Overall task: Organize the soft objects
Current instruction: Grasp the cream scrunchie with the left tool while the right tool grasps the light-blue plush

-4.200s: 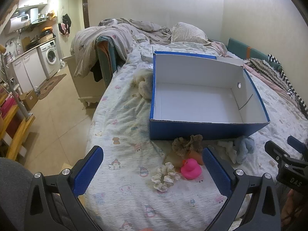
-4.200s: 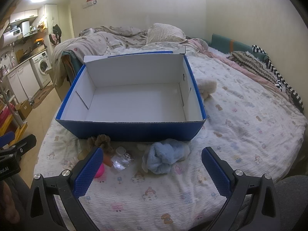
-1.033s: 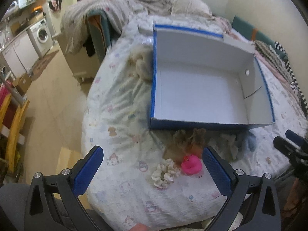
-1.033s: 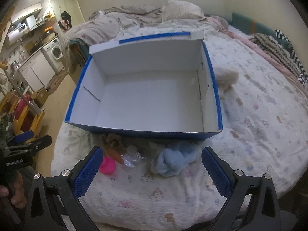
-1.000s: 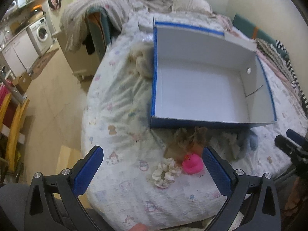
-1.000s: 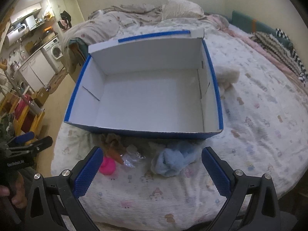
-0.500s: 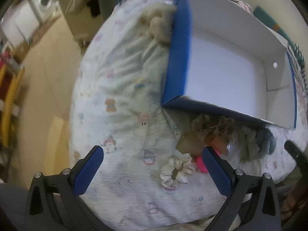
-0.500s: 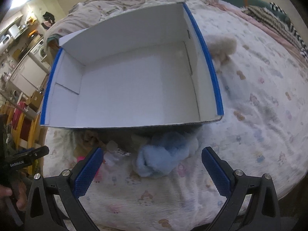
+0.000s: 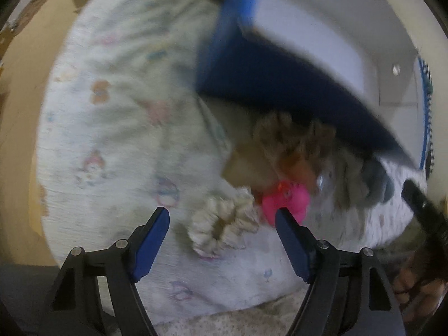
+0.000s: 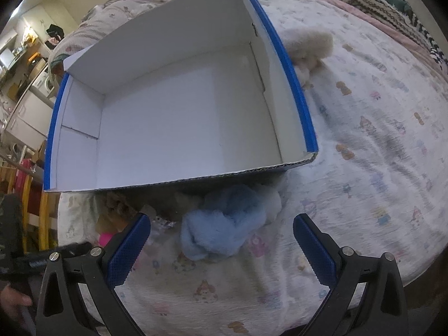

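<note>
My left gripper (image 9: 222, 221) is open, with a cream scrunchie (image 9: 221, 226) lying on the bed between its fingers. A pink rubber duck (image 9: 288, 198) sits beside the right finger, with a brown scrunchie (image 9: 285, 140) behind it. My right gripper (image 10: 221, 236) is open over a light blue fluffy cloth (image 10: 224, 224) that lies against the front wall of the blue box (image 10: 296, 86), which is white and empty inside. The box also shows in the left wrist view (image 9: 252, 70). The left wrist view is blurred.
A cream plush toy (image 10: 308, 44) lies right of the box. The printed bedsheet (image 10: 378, 140) stretches right. The floor (image 9: 19, 98) drops off left of the bed. A washing machine and shelves (image 10: 25, 84) stand far left. The other gripper (image 9: 425, 210) shows at the right edge.
Both grippers have moved down and forward toward the items in front of the box. The left one now straddles the cream scrunchie; the right one hovers close over the blue cloth.
</note>
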### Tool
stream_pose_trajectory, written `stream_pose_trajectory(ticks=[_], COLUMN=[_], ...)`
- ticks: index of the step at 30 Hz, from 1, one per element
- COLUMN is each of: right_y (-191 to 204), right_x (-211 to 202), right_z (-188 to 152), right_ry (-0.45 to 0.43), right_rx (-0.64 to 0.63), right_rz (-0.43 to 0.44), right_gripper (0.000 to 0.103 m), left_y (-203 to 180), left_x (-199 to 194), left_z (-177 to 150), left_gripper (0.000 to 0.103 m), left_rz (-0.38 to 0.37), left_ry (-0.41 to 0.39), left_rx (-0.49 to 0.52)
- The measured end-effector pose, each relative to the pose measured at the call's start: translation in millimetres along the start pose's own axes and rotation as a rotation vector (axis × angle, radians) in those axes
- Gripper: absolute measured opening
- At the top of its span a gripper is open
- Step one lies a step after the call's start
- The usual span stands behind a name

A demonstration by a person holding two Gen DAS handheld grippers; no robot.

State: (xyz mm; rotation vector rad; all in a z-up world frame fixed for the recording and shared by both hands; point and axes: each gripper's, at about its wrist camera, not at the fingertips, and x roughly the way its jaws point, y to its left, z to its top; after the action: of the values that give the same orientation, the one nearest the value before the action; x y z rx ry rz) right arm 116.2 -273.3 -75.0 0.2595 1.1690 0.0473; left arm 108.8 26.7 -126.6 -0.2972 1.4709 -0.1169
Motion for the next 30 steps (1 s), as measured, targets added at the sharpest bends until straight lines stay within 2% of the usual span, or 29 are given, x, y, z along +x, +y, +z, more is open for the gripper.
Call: stream_pose_trajectory(ticks=[1, 3, 6, 11, 15, 16, 18, 20, 23, 24, 25, 26, 27, 28, 30], right_y=[-1.3, -4.2, -9.2, -21.4, -24.7, -25.1, -25.0, -25.8, -22.4, -20.2, -18.0, -16.2, -15.3, -14.6, -13.0], right_x=[1.2, 3.5, 5.1, 8.9, 13.6, 13.4, 15.4, 21.4, 32.2, 34.4, 35.1, 34.5, 31.3, 25.8, 14.2], right_z=[0.5, 2.5, 3.6, 4.7, 5.7, 6.2, 7.1, 7.2, 4.6, 3.5, 3.1, 2.7, 1.6, 0.7, -1.5], right_ry=[0.003, 0.009, 0.013, 0.038, 0.062, 0.059, 0.064, 0.09, 0.135, 0.143, 0.145, 0.145, 0.131, 0.105, 0.061], right_rx=[0.004, 0.016, 0.039, 0.108, 0.137, 0.14, 0.147, 0.149, 0.139, 0.128, 0.114, 0.1, 0.087, 0.078, 0.062], right_rz=[0.006, 0.014, 0.02, 0.059, 0.083, 0.084, 0.091, 0.092, 0.091, 0.092, 0.1, 0.098, 0.091, 0.087, 0.096], right_gripper=[0.103, 0.103, 0.103, 0.103, 0.103, 0.103, 0.103, 0.095, 0.081, 0.065, 0.039, 0.032, 0.03, 0.024, 0.024], left_y=[-2.5, -5.2, -5.1, -2.7, -5.8, -7.6, -8.7, -5.9, -0.3, 0.2, -2.6, 0.1, -1.4, -4.3, -5.6], left_x=[6.0, 12.3, 17.0, -1.9, -37.0, -45.5, -60.1, -67.3, -66.9, -62.7, -56.1, -56.2, -54.6, -52.8, -54.0], left_z=[-1.2, -4.4, -2.0, 4.3, 2.5, 1.2, -2.5, -1.1, 0.8, 1.5, 1.5, 3.4, 2.6, 2.9, 2.9], left_gripper=[0.065, 0.026, 0.015, 0.012, 0.011, 0.011, 0.011, 0.011, 0.011, 0.011, 0.011, 0.011, 0.011, 0.011, 0.011], left_rz=[-0.001, 0.011, 0.047, -0.037, -0.054, -0.043, 0.024, 0.041, 0.047, 0.045, 0.043, 0.04, 0.042, 0.045, 0.056], left_ry=[0.023, 0.038, 0.037, -0.008, -0.121, -0.154, -0.223, -0.247, -0.244, -0.237, -0.231, -0.226, -0.226, -0.228, -0.236], left_rx=[0.009, 0.014, 0.021, 0.024, 0.034, 0.047, 0.087, 0.093, 0.084, 0.075, 0.069, 0.064, 0.064, 0.067, 0.079])
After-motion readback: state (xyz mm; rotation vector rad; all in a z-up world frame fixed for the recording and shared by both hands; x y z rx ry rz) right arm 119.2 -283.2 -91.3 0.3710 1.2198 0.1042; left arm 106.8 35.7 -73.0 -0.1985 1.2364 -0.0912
